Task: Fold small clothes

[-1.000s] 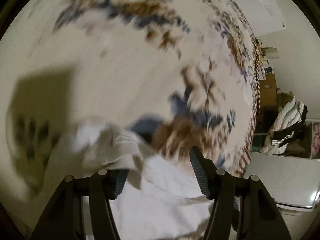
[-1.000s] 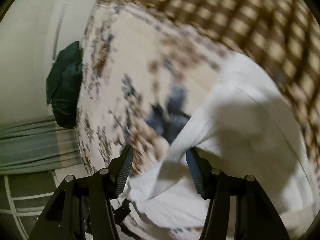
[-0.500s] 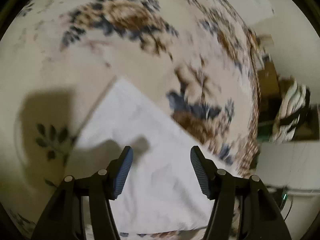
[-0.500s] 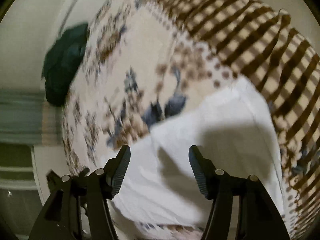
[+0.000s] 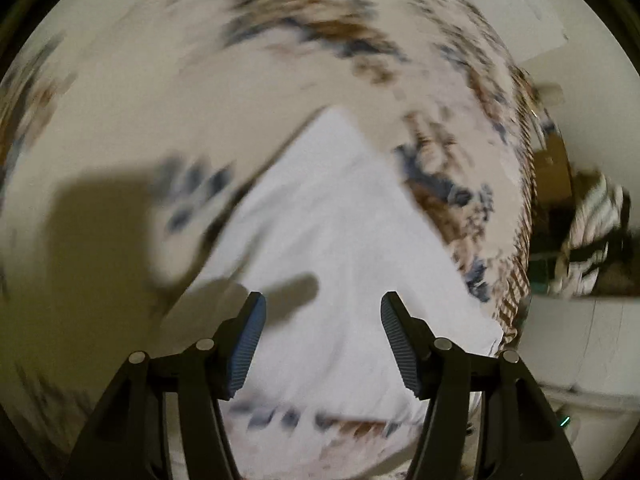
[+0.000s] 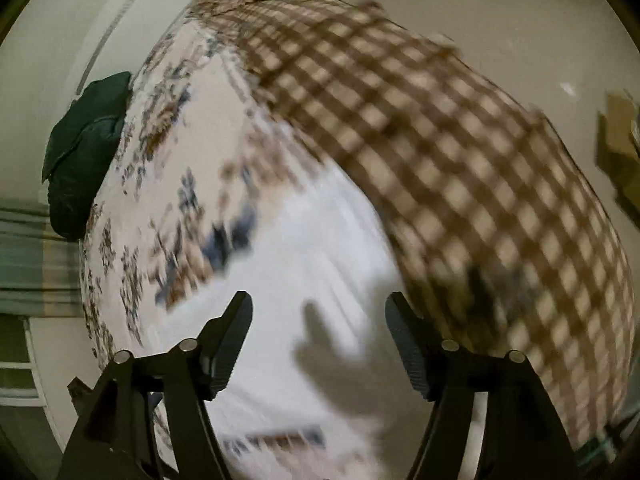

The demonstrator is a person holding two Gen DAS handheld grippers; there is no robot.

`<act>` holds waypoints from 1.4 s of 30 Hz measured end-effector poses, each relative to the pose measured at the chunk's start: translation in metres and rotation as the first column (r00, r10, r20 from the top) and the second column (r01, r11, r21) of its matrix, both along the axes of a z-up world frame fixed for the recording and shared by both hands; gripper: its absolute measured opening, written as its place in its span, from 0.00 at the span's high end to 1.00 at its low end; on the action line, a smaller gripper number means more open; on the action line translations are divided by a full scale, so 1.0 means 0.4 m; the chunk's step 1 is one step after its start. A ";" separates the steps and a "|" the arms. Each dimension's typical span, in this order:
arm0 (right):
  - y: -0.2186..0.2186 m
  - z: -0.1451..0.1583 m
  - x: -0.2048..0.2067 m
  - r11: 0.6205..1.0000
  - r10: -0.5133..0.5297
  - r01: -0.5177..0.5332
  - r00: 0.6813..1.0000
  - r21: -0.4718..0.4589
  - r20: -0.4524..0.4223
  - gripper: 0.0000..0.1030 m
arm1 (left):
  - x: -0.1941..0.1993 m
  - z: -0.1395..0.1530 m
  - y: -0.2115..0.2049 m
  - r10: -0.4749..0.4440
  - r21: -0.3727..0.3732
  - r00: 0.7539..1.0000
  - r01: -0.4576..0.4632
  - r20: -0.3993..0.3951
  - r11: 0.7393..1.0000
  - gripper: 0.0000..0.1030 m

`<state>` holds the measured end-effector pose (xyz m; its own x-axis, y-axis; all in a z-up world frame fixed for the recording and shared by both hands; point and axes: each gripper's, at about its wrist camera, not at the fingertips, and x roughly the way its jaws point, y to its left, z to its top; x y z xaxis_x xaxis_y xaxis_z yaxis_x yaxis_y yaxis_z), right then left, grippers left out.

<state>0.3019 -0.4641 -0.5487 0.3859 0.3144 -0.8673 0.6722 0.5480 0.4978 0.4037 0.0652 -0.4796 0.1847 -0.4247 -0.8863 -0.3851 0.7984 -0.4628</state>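
A white folded garment [image 5: 340, 240] lies flat on the floral bed cover [image 5: 140, 80]; the picture is blurred by motion. My left gripper [image 5: 322, 308] hangs above the garment's near part, open, with nothing between its fingers. In the right wrist view the same white garment [image 6: 304, 264] lies below my right gripper [image 6: 318, 312]. Its jaws are opening and hold nothing; their shadow falls on the cloth.
A brown checked blanket [image 6: 460, 152] covers the bed to the right of the garment. A dark green bundle [image 6: 84, 152] sits at the bed's far left edge. Striped clothes [image 5: 592, 236] are piled off the bed at right, beside a white surface [image 5: 580, 340].
One second ago both grippers had bunched white cloth between their fingers. The cloth now lies flat and folded, and both grippers have drawn back from it, the right one spreading wider.
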 end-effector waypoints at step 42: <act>0.117 -0.262 -0.094 0.918 -0.335 0.245 0.900 0.313 0.280 0.77 | -0.041 -0.056 -0.163 -0.167 0.360 0.985 0.138 0.050 0.923 0.24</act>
<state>0.2641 -0.4174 -0.6536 0.7380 0.3437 -0.5807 0.5585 0.1718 0.8115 0.3874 0.0001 -0.5019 0.2172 -0.1144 -0.9694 -0.2198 0.9619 -0.1627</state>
